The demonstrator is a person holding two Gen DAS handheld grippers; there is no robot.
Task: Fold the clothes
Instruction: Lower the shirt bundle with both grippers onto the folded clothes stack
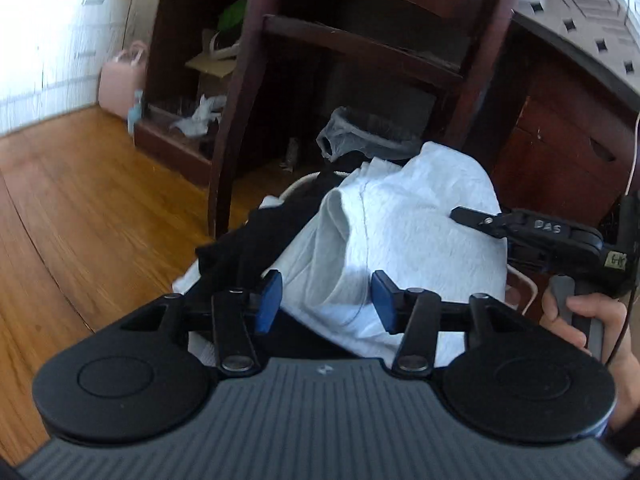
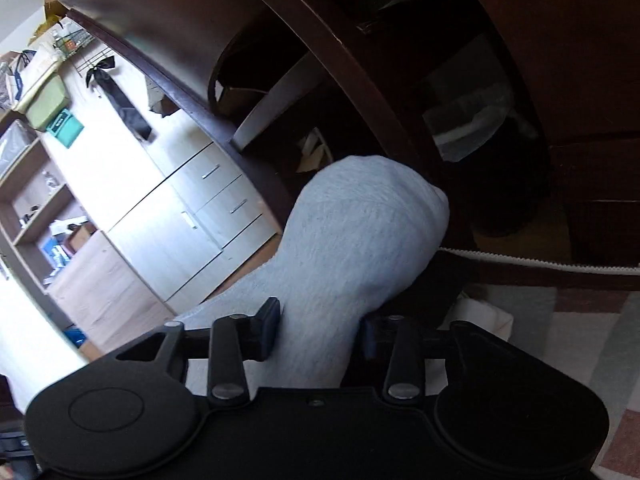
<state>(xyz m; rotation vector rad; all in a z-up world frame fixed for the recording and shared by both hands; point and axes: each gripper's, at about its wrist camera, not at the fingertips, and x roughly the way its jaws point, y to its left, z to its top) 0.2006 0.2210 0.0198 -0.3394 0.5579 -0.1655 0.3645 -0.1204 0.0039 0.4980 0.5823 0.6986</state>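
Note:
A light grey garment (image 1: 404,220) lies bunched on a pile with a black garment (image 1: 256,240), in what looks like a white-rimmed basket (image 1: 298,184). My left gripper (image 1: 326,300) is open, its blue pads either side of a grey fold, not pinching it. My right gripper (image 1: 532,236) reaches in from the right over the grey garment. In the right wrist view the grey garment (image 2: 344,248) bulges up between the pads of my right gripper (image 2: 320,330), which look closed on it.
A dark wooden chair (image 1: 360,40) stands right behind the pile, beside a dark wood desk (image 1: 560,128). Wooden floor (image 1: 80,220) lies to the left. White drawers (image 2: 192,216) and shelves (image 2: 36,184) stand further off. A patterned rug (image 2: 580,340) lies below.

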